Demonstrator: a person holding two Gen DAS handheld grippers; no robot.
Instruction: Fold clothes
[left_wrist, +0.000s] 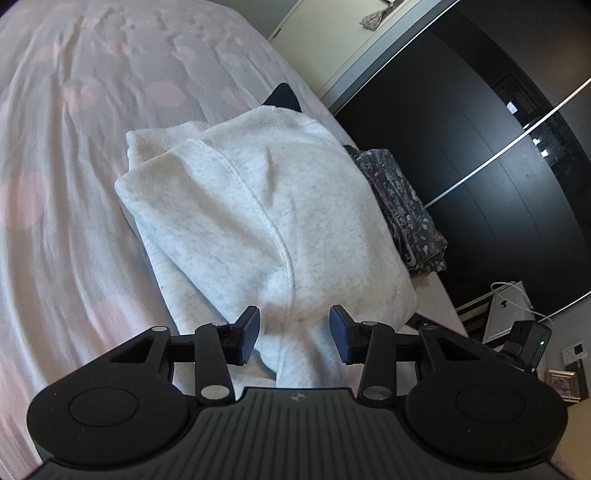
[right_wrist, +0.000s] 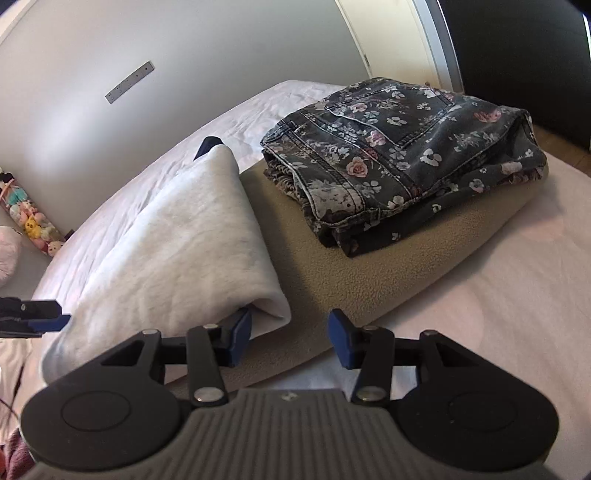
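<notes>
**foldfan:** Biggest thing first: a bed covered with a pale pink-and-white blotched bedspread (left_wrist: 74, 184) is where it's all laid out. On it, the light heather-grey fleece sweatshirt (left_wrist: 258, 206) is seen already doubled over into a thick bundle, with a ribbed cuff or hem poking out at its far end. Just beside it, a beige fleece garment (right_wrist: 369, 258) is spread flat, and a folded pair of dark floral-print jeans (right_wrist: 399, 155) is stacked on top of that.

**seamster:** How would the sweatshirt be expected to handle?

**foldfan:** Soft, floppy and fairly bulky, probably. Nothing fragile, not slippery, but the layers could slide apart if only the top one is pinched. A hold would best be taken at the near folded edge, through all layers, one corner per claw.

**seamster:** And the claws?

**foldfan:** The left claw (left_wrist: 294, 334) is held with its pads apart, the near end of the sweatshirt lying between them, nothing clamped. The right claw (right_wrist: 291, 338) is spread too, its left pad (right_wrist: 240, 334) touching or just beside the bundle's corner; which one can't be told.
</notes>
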